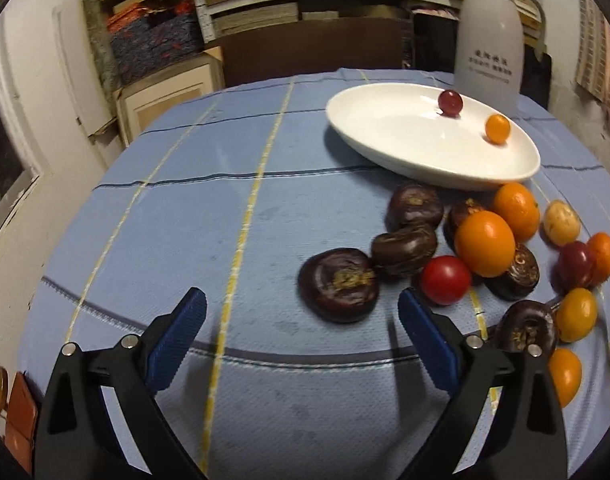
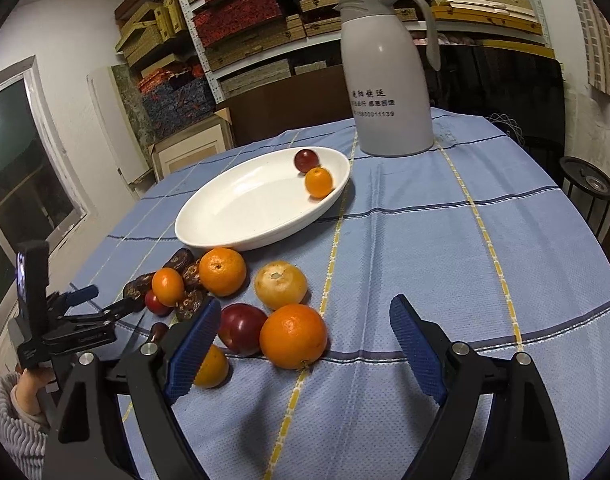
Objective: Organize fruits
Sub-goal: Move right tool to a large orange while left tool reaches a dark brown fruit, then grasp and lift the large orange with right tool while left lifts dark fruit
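A white oval plate (image 1: pixel 385 140) (image 2: pixel 245 208) holds a dark red fruit (image 1: pixel 450 102) (image 2: pixel 306 161) and a small orange (image 1: pixel 497 129) (image 2: pixel 318 182). In front of the plate, loose fruit lies on the blue checked cloth: dark brown water chestnuts (image 1: pixel 339 284), oranges (image 1: pixel 485 242), a red tomato (image 1: pixel 445 280), and a yellowish fruit (image 2: pixel 281 285). My left gripper (image 1: pixel 301 298) (image 2: pixel 105 300) stands open just left of the pile, holding nothing. My right gripper (image 2: pixel 305 303) is open too. A big orange (image 2: pixel 293 336) and a red fruit (image 2: pixel 241 328) lie ahead of its fingers, untouched.
A tall grey thermos jug (image 1: pixel 489 40) (image 2: pixel 389 80) stands behind the plate near the table's far edge. Shelves stacked with boxes (image 2: pixel 265 20) fill the back wall. A dark metal stand (image 2: pixel 589 184) sits off the table's right side. A hand (image 2: pixel 29 388) holds the left gripper.
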The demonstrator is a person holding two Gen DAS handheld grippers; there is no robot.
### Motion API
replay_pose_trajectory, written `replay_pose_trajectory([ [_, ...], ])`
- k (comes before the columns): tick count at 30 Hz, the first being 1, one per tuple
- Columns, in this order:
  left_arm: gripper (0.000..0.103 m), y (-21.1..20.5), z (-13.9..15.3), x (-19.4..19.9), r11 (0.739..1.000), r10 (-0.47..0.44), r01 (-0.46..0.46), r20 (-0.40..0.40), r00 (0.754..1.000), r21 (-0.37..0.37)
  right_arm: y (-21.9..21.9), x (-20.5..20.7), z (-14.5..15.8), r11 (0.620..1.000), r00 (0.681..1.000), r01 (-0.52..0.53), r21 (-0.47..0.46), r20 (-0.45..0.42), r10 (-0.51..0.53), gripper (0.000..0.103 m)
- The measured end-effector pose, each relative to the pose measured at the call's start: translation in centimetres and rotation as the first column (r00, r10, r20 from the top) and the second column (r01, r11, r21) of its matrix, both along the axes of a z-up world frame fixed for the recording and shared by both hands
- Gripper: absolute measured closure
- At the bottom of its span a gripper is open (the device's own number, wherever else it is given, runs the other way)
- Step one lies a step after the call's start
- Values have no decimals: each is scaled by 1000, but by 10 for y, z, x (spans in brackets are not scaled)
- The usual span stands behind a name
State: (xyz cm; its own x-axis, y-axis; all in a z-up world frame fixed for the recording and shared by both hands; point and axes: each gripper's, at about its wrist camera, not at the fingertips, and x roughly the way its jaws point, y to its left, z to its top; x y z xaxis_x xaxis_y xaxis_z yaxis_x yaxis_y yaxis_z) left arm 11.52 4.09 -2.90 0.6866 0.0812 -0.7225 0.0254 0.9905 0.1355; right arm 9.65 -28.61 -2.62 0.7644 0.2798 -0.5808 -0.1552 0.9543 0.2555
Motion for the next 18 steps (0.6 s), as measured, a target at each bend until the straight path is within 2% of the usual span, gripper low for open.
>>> replay_pose_trajectory([
  [3,29,1,-4,11,998,-16,14,-29,999,-53,3,0,-1,1000,1000,-5,-12,-4,5,16],
  [5,47,4,-8,16,993,-39,32,-59,998,-116,3,1,-2,1000,1000,-5,-12,-11,5,16],
  [6,50,4,-10,18,988,-55,43,-73,996,-150,3,1,-3,1000,1000,-4,-10,-13,4,16],
  [13,57,2,-12,26,982,-76,62,-76,994,-178,3,3,-6,1000,999,-11,-9,-35,11,16],
  [15,58,2,-11,21,986,-59,47,-70,996,-162,3,4,-8,1000,999,-16,-18,-50,15,18],
  [16,58,2,-9,17,986,-54,43,-63,997,-159,2,4,-9,1000,998,-15,-25,-59,13,21],
  [18,58,3,-5,9,986,-53,46,-42,998,-162,0,4,-14,999,996,-20,-29,-87,17,40],
])
